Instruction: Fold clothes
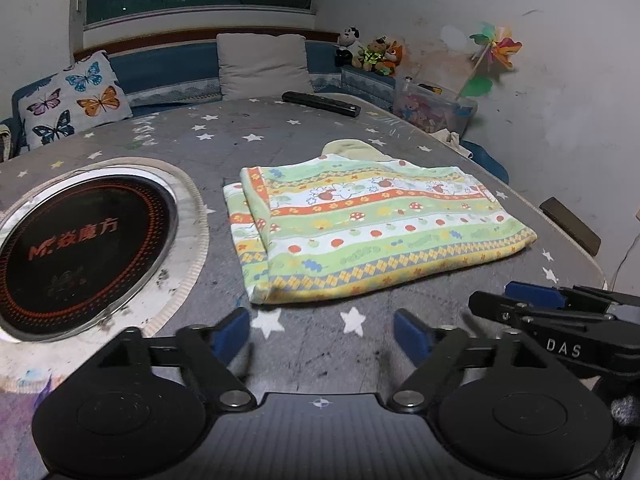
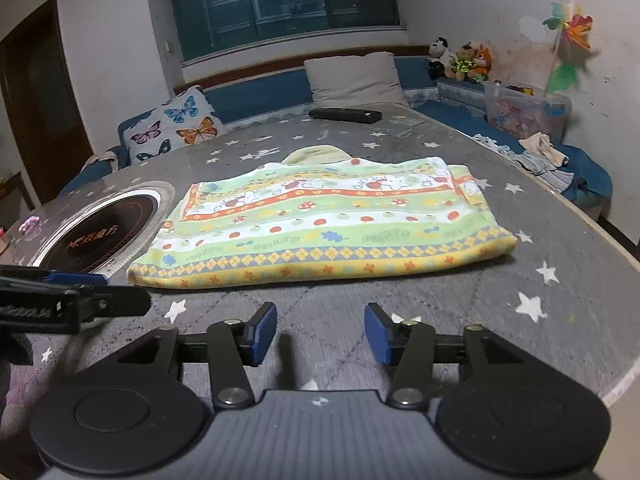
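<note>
A home living room: cushioned window bench (image 1: 168,68), butterfly pillow (image 1: 74,100), plush toys (image 1: 372,54).

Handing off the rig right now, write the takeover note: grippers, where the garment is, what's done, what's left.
Left gripper: open, empty, above the table, short of the garment's near edge.
Right gripper: open, empty, beside the left one.
Patterned garment: lies flat mid-table, already folded into a layered rectangle, beside the round cooktop; a pale part sticks out at its far edge.
Done: at least one fold.
Left: probably another fold, or tidying the far edge.
</note>
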Motion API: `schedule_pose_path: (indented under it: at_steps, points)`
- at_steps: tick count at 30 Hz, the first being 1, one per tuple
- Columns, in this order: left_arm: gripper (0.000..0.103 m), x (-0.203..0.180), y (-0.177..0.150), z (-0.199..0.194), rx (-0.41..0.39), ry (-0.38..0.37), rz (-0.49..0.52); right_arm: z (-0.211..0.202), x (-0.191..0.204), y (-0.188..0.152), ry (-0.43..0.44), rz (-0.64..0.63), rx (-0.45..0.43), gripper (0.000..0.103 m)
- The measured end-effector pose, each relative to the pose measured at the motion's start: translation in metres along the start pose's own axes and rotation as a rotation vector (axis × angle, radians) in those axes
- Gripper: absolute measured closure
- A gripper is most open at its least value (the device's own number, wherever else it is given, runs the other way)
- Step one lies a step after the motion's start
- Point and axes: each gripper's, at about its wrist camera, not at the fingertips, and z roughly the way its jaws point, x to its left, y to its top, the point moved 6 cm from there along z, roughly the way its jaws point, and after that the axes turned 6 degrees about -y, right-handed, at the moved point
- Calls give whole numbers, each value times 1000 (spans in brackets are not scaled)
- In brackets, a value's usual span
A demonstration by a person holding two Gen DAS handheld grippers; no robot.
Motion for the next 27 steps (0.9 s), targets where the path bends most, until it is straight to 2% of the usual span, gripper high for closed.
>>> schedule_pose_path:
  at_steps: [3,6,7,8,16,18,22,27]
  points:
    - [11,-3,-4,-4,-4,2,8,-2,-1,-1,-11,8,-1,39]
    - [7,-5,-7,-8,-7,5,17,-4,-1,-3,-22,9,-4,35]
    - [6,-6,-8,-9,-7,7,21,-5,-1,-3,-26,12,-3,31]
    - [5,-7,-9,-9,-8,9,25,-5,-2,-4,-32,14,-4,23]
    - [0,-13,-15,-14,-19,28,50,-10,-3,-7,-63,9,-12,11]
    - [0,-12,-17,-15,-20,33,50,-11,-2,-8,-74,3,-15,4]
    - [0,-11,-19,-16,-21,39,47,-13,-1,-10,-88,-4,-23,0]
    - [0,-11,-22,-18,-23,46,49,-15,-3,-12,-106,-4,-23,0]
